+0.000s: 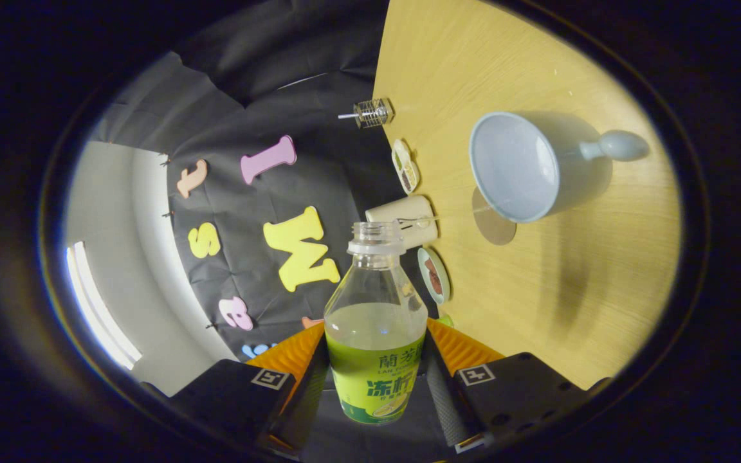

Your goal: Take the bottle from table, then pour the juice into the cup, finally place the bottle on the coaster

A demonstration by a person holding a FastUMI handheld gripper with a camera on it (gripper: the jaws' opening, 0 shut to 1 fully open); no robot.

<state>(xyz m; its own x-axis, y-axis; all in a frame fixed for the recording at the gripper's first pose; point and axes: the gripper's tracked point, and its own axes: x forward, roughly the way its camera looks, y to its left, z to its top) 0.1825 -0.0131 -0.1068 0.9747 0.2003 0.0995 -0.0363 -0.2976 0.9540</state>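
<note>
Gripper (375, 379) clamped on uncapped juice bottle (375, 334), both fingers pressing its labelled sides; view rolled sideways. Pale blue cup (515, 167) well beyond bottle mouth, apart from it, round coaster (496, 225) at its rim. Bare wooden table (570, 302) between fingers and cup.

The gripper (375, 386) is rolled sideways, fingers (306, 392) clamped on its load.

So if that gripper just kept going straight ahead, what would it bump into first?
Probably the beige cylinder beyond the bottle that the gripper is shut on, though depth is hard to judge.
</note>
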